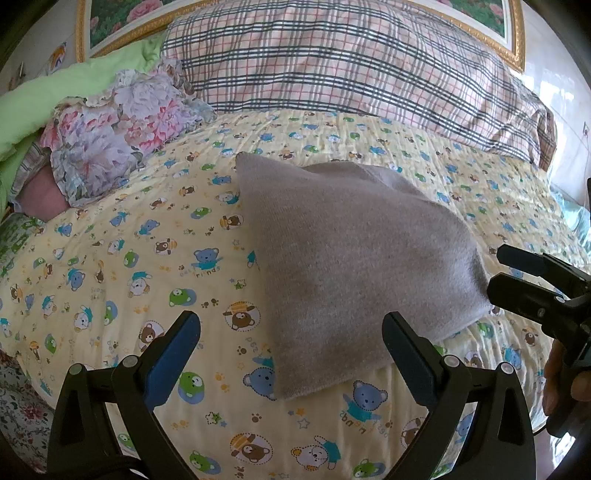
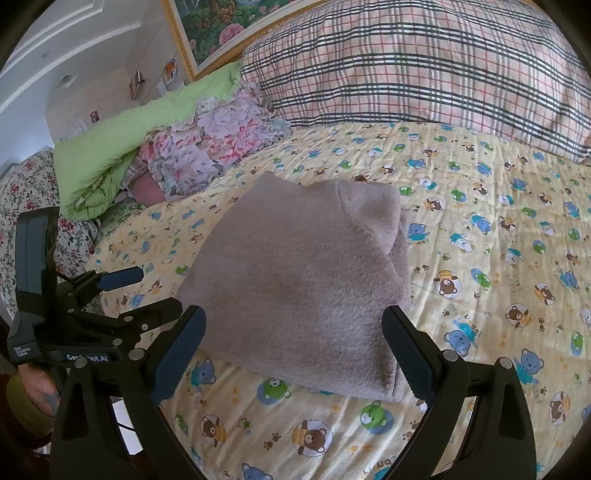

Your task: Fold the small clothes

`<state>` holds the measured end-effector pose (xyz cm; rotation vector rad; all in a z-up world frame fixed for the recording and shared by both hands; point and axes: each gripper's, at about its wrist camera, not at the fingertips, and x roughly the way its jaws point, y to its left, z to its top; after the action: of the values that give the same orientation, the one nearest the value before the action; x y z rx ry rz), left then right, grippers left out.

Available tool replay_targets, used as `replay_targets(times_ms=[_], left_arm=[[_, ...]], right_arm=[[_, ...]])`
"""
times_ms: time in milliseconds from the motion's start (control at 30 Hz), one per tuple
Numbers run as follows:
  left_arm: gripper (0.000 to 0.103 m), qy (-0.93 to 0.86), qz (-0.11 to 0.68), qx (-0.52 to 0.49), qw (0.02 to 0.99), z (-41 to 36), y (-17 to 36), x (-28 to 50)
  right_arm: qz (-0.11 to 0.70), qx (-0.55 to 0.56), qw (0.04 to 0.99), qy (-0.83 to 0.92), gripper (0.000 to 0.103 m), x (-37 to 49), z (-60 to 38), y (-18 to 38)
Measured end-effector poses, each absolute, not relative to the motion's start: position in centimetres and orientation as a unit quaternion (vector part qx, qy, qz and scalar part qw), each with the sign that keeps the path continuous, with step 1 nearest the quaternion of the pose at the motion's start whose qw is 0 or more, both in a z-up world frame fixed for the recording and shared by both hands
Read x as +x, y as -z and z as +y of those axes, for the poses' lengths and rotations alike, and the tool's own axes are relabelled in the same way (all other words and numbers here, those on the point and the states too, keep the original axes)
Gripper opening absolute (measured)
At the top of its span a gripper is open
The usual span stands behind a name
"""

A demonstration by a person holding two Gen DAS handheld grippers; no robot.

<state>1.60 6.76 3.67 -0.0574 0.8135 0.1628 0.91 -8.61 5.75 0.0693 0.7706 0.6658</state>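
Bedroom all round me: a bed spread with a yellow bear-print sheet (image 1: 122, 266), a plaid pillow (image 1: 332, 62) at its head below a gold-framed picture (image 2: 207, 33), and a green quilt (image 2: 110, 147) bunched with a flowered cover (image 2: 207, 147) off to my left side.

On the middle of the sheet lies the grey knit garment (image 1: 354, 258), already folded into a thick, squarish bundle with its layers stacked; the doubled edges show along the side nearest my right tool. It looks soft, light and limp, a fuzzy knit that I judge will sag and slide open if I lift it by one layer only. I would pinch through all the layers at a near corner, one corner per tool, or press the stack flat and drag from the folded edge.

Both my tongs hover just short of it, touching nothing. My left gripper (image 1: 291, 343) stands released, jaws wide, over the sheet at the bundle's near left corner. My right gripper (image 2: 293, 339) is likewise spread wide and holds nothing, its jaws either side of the bundle's near edge.
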Motion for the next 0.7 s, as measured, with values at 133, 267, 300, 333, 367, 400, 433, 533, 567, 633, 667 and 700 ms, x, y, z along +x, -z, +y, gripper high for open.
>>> replay_targets(times_ms=[133,267,300,333,367,400,433,533,567,633,667,700], left_arm=[[0.099,-0.077,0.396,-0.028,0.915,6.7,-3.66,1.57],[0.099,-0.077,0.395,-0.027,0.915,6.7,-3.78,1.58],[0.099,-0.076,0.395,-0.027,0.915,6.65,-3.81,1.58],[0.099,-0.076,0.395,-0.027,0.915,6.61,-3.83,1.6],[0.099,-0.076,0.395,-0.027,0.915,6.63,-3.83,1.59],[0.099,-0.075,0.395,-0.028,0.915,6.61,-3.85,1.59],[0.099,-0.075,0.395,-0.028,0.915,6.63,-3.87,1.61],[0.099,-0.076,0.394,-0.027,0.915,6.59,-3.98,1.63],[0.099,-0.075,0.395,-0.027,0.915,6.6,-3.98,1.64],[0.099,-0.075,0.395,-0.028,0.915,6.56,-4.01,1.63],[0.099,-0.075,0.395,-0.028,0.915,6.55,-4.01,1.67],[0.099,-0.076,0.395,-0.027,0.915,6.52,-4.02,1.67]], right_arm=[[0.369,0.033,0.873,-0.319,0.096,0.87,-8.64,-5.74],[0.369,0.033,0.873,-0.318,0.096,0.94,-8.7,-5.77],[0.369,0.032,0.873,-0.319,0.096,0.98,-8.62,-5.8],[0.369,0.033,0.873,-0.319,0.096,0.93,-8.68,-5.77],[0.369,0.033,0.873,-0.318,0.096,0.96,-8.63,-5.79],[0.369,0.033,0.873,-0.318,0.096,0.91,-8.65,-5.79],[0.369,0.034,0.873,-0.318,0.096,0.9,-8.67,-5.78],[0.37,0.035,0.873,-0.317,0.096,1.05,-8.71,-5.9],[0.37,0.035,0.873,-0.317,0.096,1.08,-8.69,-5.91],[0.37,0.035,0.872,-0.318,0.096,1.02,-8.75,-5.88],[0.369,0.034,0.872,-0.318,0.096,1.06,-8.72,-5.92],[0.369,0.034,0.873,-0.318,0.096,1.07,-8.72,-5.92]])
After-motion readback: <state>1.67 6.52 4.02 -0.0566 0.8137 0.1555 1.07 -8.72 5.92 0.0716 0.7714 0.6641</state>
